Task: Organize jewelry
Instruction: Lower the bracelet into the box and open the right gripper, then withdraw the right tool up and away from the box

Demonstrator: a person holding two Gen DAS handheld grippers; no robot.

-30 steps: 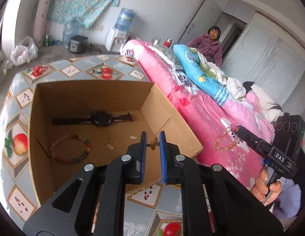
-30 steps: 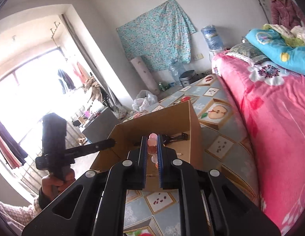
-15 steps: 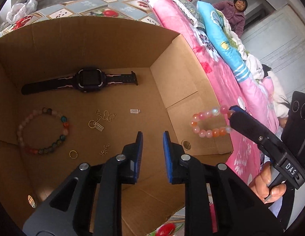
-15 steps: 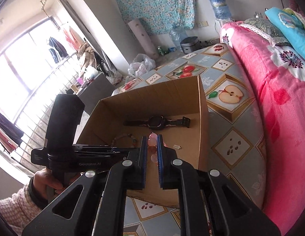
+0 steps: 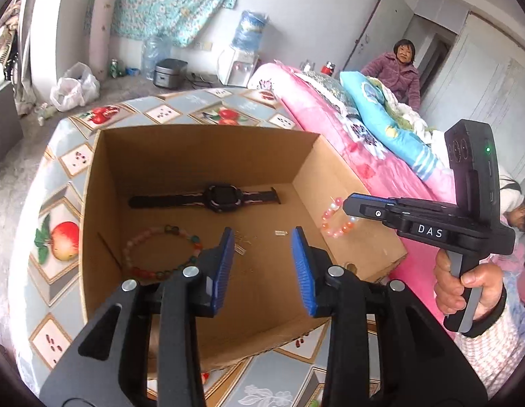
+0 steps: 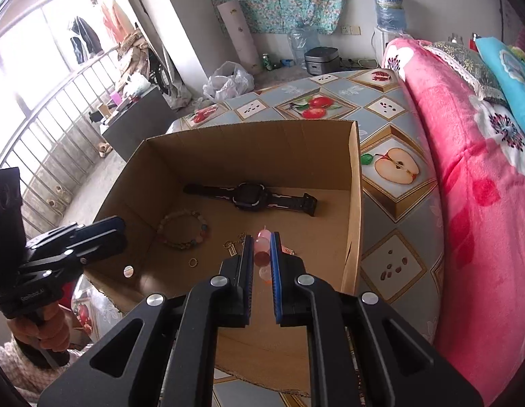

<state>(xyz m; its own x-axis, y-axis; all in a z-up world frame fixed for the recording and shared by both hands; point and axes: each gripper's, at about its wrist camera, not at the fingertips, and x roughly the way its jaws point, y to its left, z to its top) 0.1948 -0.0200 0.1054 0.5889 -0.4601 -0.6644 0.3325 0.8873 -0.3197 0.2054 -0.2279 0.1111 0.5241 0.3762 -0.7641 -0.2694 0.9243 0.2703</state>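
Only sideways, whole pink bracelet point(image 5: 337, 219) in right jaws; left jaws just parting, empty.

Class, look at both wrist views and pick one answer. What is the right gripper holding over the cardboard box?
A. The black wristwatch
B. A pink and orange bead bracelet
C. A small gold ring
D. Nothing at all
B: the right gripper is shut on the pink and orange bead bracelet, which dangles from its tip, while the black wristwatch lies on the floor of the cardboard box.
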